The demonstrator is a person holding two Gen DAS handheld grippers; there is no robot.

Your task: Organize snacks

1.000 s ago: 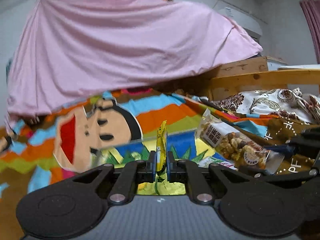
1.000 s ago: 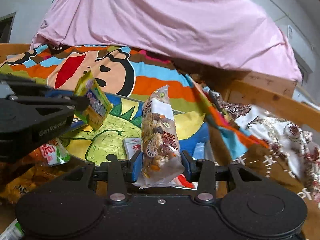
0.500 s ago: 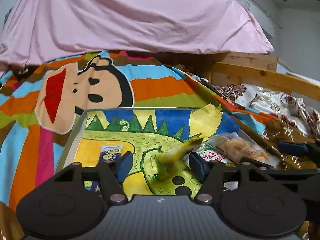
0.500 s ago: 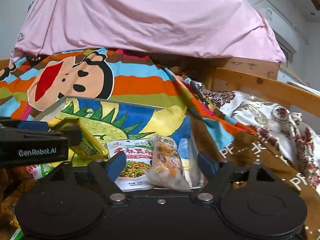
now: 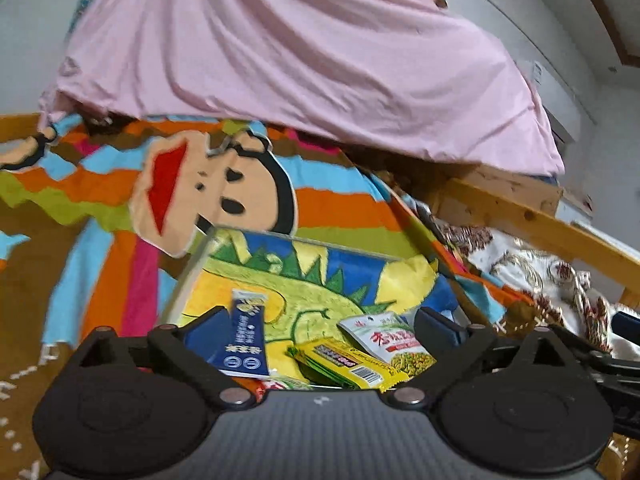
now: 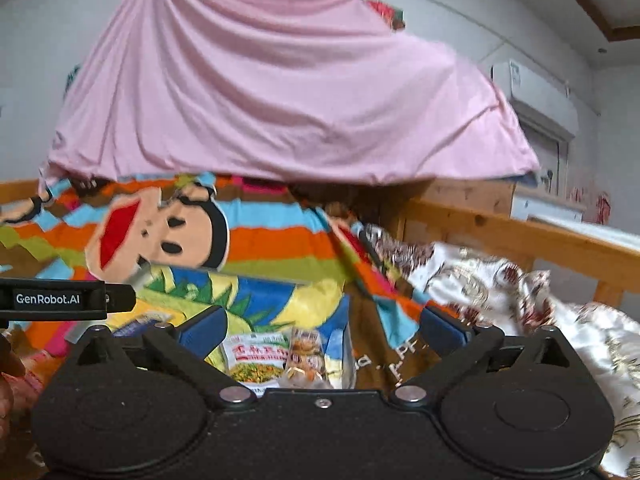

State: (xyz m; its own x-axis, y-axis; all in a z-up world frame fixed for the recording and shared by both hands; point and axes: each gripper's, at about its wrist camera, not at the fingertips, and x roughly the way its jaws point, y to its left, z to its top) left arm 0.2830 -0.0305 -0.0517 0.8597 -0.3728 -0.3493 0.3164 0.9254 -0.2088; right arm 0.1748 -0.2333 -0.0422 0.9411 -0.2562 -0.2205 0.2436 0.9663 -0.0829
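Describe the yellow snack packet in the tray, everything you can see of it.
The yellow snack packet is a flat, shiny wrapper with dark print and a white barcode near one end. It lies tilted in the dinosaur-print tray, resting on a green packet's edge, beside the white pea snack bag. The open left gripper frames it without touching it.

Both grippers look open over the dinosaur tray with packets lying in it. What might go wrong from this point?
1. The yellow packet lies partly over the green pea packet; a later grasp may catch both.
2. The nut packet sits near the tray's right edge and might slip out if nudged.
3. The left gripper and right gripper hover close together, both open with nothing between the jaws, so they may bump.
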